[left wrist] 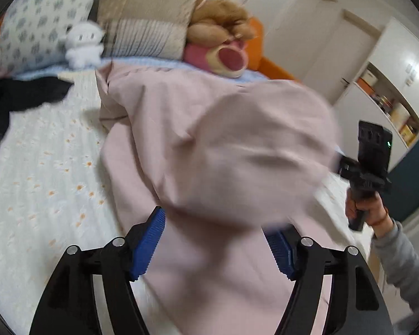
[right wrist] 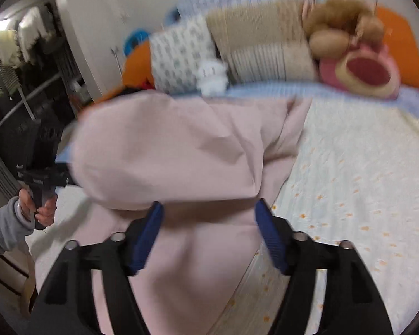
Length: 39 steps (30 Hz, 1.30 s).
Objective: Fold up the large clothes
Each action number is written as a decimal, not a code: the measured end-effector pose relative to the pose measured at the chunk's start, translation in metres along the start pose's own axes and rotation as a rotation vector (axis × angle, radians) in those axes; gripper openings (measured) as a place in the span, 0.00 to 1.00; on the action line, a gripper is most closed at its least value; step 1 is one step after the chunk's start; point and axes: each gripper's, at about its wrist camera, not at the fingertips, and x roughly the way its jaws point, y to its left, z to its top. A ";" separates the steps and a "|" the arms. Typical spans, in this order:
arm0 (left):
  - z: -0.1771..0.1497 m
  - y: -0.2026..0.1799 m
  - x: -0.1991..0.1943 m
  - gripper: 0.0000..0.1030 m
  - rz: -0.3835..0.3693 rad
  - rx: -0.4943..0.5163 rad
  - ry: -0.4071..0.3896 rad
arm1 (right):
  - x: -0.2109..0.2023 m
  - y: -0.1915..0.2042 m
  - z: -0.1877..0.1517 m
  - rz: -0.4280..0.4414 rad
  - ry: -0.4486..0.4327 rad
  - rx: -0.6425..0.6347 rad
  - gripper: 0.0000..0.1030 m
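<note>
— Between the left gripper's blue pads, what shows?
— Pale pink garment, billowing loose; the jaws stand apart, not pressing it.
— And the right gripper?
— Spread likewise, cloth between its pads, unclamped. The garment drapes over the flowered bedspread, pillows and plush toys beyond.

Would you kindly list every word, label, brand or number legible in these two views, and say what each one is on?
No text can be read.
Left gripper: a small pale marking on its body, too blurred to read.
Shelf items by the wall: packaging too small and blurred.
Pink garment, pillows and plush toys: no lettering visible.
</note>
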 end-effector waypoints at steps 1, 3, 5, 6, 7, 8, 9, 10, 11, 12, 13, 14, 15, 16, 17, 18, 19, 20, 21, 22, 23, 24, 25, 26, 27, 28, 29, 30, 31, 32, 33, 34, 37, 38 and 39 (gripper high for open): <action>-0.002 -0.009 -0.015 0.70 -0.012 0.021 -0.010 | -0.015 0.005 0.002 0.000 -0.041 -0.003 0.68; 0.007 -0.027 -0.044 0.72 -0.066 0.034 -0.068 | -0.035 0.018 0.013 0.024 -0.109 -0.014 0.66; 0.024 -0.043 -0.058 0.73 -0.124 0.018 -0.123 | -0.039 0.028 0.027 0.056 -0.151 -0.013 0.57; 0.033 -0.050 -0.063 0.74 -0.141 0.014 -0.149 | -0.035 0.031 0.036 0.068 -0.150 -0.003 0.46; 0.045 -0.055 -0.060 0.75 -0.160 0.015 -0.170 | -0.025 0.035 0.046 0.072 -0.139 0.017 0.40; 0.056 -0.061 -0.052 0.75 -0.152 0.019 -0.173 | -0.016 0.035 0.052 0.076 -0.121 0.036 0.32; 0.063 -0.066 -0.037 0.75 -0.121 0.020 -0.156 | -0.004 0.037 0.057 0.083 -0.100 0.051 0.29; 0.068 -0.069 -0.026 0.75 -0.101 0.014 -0.134 | 0.002 0.038 0.058 0.083 -0.091 0.056 0.28; 0.069 -0.068 -0.004 0.73 -0.076 -0.004 -0.085 | 0.011 0.042 0.055 0.087 -0.072 0.059 0.27; 0.066 -0.065 0.011 0.70 -0.066 -0.023 -0.045 | 0.022 0.044 0.053 0.079 -0.044 0.058 0.27; 0.061 -0.059 0.031 0.70 -0.055 -0.047 0.006 | 0.029 0.047 0.049 0.065 -0.024 0.058 0.27; 0.055 -0.050 0.053 0.70 -0.030 -0.075 0.057 | 0.043 0.046 0.040 0.053 0.019 0.059 0.27; 0.044 -0.042 0.075 0.70 -0.018 -0.117 0.106 | 0.054 0.045 0.033 0.037 0.055 0.058 0.25; 0.038 -0.036 0.088 0.70 -0.006 -0.138 0.131 | 0.071 0.042 0.023 -0.009 0.112 0.050 0.25; 0.031 -0.029 0.102 0.70 0.021 -0.162 0.157 | 0.083 0.040 0.015 -0.028 0.153 0.046 0.25; 0.027 -0.023 0.114 0.70 0.036 -0.177 0.170 | 0.098 0.034 0.005 -0.054 0.206 0.049 0.23; 0.025 -0.021 0.120 0.70 0.046 -0.180 0.171 | 0.110 0.029 -0.004 -0.077 0.245 0.051 0.23; 0.024 -0.021 0.124 0.70 0.059 -0.174 0.169 | 0.119 0.026 -0.011 -0.079 0.264 0.055 0.23; 0.024 -0.024 0.127 0.69 0.079 -0.156 0.170 | 0.125 0.025 -0.015 -0.082 0.268 0.059 0.23; 0.025 -0.028 0.130 0.70 0.112 -0.135 0.172 | 0.128 0.025 -0.017 -0.086 0.266 0.062 0.23; 0.024 -0.031 0.132 0.70 0.128 -0.125 0.171 | 0.130 0.026 -0.019 -0.096 0.266 0.061 0.23; 0.023 -0.036 0.135 0.71 0.159 -0.095 0.165 | 0.132 0.030 -0.018 -0.115 0.273 0.044 0.22; 0.022 -0.041 0.136 0.71 0.180 -0.075 0.163 | 0.132 0.034 -0.017 -0.132 0.277 0.029 0.22; 0.021 -0.046 0.135 0.72 0.197 -0.062 0.161 | 0.130 0.038 -0.016 -0.140 0.278 0.022 0.23; 0.020 -0.050 0.131 0.72 0.215 -0.062 0.162 | 0.127 0.041 -0.014 -0.150 0.283 0.019 0.24; 0.021 -0.051 0.128 0.72 0.223 -0.068 0.163 | 0.123 0.042 -0.012 -0.153 0.287 0.024 0.25; 0.021 -0.055 0.119 0.72 0.222 -0.078 0.158 | 0.111 0.045 -0.009 -0.157 0.289 0.043 0.30; 0.016 -0.064 0.099 0.72 0.195 -0.087 0.138 | 0.094 0.050 -0.008 -0.154 0.274 0.059 0.39; 0.015 -0.072 0.082 0.73 0.179 -0.082 0.126 | 0.071 0.056 -0.007 -0.144 0.247 0.060 0.46; 0.009 -0.081 0.063 0.78 0.167 -0.075 0.113 | 0.050 0.063 -0.006 -0.132 0.223 0.050 0.62; 0.001 -0.088 0.041 0.82 0.156 -0.074 0.099 | 0.026 0.071 -0.007 -0.127 0.197 0.034 0.70; -0.005 -0.093 0.026 0.83 0.146 -0.072 0.092 | 0.003 0.080 -0.010 -0.120 0.180 0.021 0.70; -0.037 -0.107 -0.026 0.88 0.129 -0.072 0.096 | -0.061 0.099 -0.031 -0.063 0.180 0.050 0.70; -0.052 -0.108 -0.040 0.89 0.126 -0.088 0.121 | -0.078 0.103 -0.041 -0.038 0.190 0.070 0.72; -0.065 -0.108 -0.048 0.89 0.121 -0.103 0.144 | -0.096 0.107 -0.056 -0.011 0.203 0.095 0.73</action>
